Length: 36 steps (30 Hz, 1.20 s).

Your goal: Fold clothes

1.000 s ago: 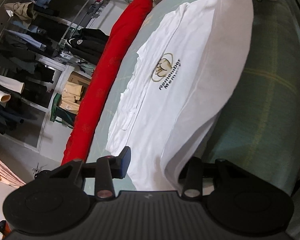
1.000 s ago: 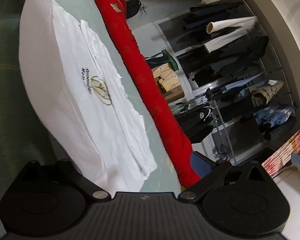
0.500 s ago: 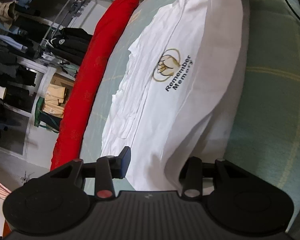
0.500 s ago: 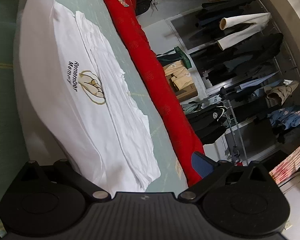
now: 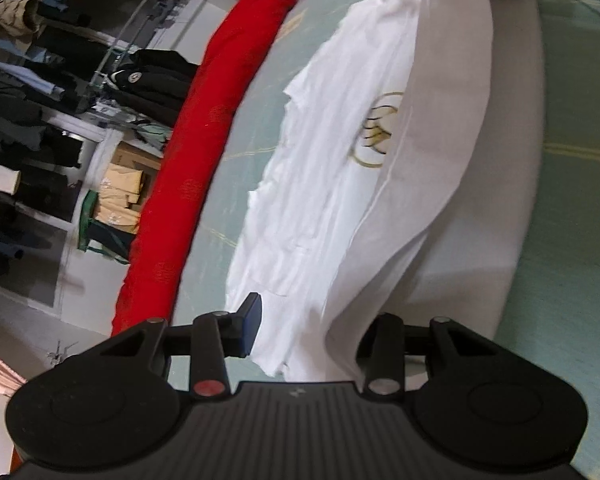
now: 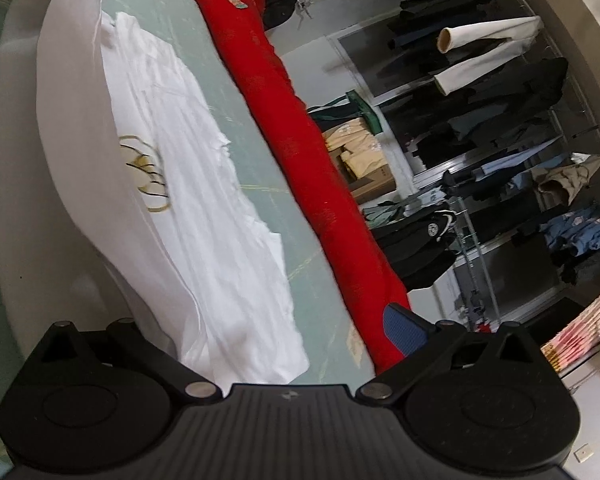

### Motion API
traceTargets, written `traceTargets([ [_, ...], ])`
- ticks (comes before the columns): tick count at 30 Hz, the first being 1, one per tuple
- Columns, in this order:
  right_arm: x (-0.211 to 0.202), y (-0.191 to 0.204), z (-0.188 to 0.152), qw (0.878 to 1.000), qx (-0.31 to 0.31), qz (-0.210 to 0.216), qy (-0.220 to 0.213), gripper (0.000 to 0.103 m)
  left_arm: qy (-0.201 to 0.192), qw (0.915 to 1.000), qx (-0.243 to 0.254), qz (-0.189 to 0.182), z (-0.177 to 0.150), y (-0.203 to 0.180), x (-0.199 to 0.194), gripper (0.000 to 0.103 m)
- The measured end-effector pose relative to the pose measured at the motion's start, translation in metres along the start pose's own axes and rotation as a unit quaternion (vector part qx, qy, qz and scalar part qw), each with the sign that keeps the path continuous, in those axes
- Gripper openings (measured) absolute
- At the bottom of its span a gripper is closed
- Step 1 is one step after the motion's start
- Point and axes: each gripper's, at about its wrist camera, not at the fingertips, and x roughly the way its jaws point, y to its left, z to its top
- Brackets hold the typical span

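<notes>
With the white T-shirt (image 5: 332, 184) half-folded beside the red bolster (image 5: 204, 152), both grippers' spread fingers (image 5: 250, 326) seem to hold nothing; carry the lifted flap evenly, hems aligned.

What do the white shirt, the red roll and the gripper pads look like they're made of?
White shirt: thin, matte knit, probably cotton; it creases finely, drapes limp, and bears a printed gold logo.
Red roll: soft matte fabric, faintly patterned; fibre unclear.
Gripper pads: blue with a fine dotted grip texture, likely rubber, on black plastic arms.
</notes>
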Motion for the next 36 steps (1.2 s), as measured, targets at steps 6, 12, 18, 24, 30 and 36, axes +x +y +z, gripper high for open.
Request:
traceTargets([
  [6, 0.024, -0.007, 0.001, 0.999, -0.009, -0.034, -0.008, 0.103, 0.005, 0.9995, -0.013, 0.030, 0.011, 0.014, 0.026, 0.041],
  [12, 0.057, -0.014, 0.001, 0.998, -0.016, -0.053, -0.011, 0.103, 0.005, 0.9987, -0.024, 0.044, 0.020, 0.028, 0.056, 0.041],
  [18, 0.095, -0.022, 0.003, 0.998, -0.011, -0.060, -0.012, 0.103, 0.008, 0.9983, -0.027, 0.050, 0.024, 0.039, 0.086, 0.042],
  [24, 0.128, -0.031, 0.005, 0.998, 0.003, -0.057, -0.012, 0.103, 0.014, 0.9980, -0.044, 0.043, 0.026, 0.053, 0.119, 0.042],
  [30, 0.168, -0.034, 0.001, 0.999, 0.034, 0.014, 0.014, 0.103, 0.025, 0.9983, -0.048, 0.021, 0.025, 0.054, 0.138, 0.044],
  [36, 0.187, -0.057, -0.012, 0.979, 0.130, 0.147, 0.047, 0.103, 0.037, 0.9983, -0.043, -0.015, 0.022, 0.052, 0.142, 0.052],
])
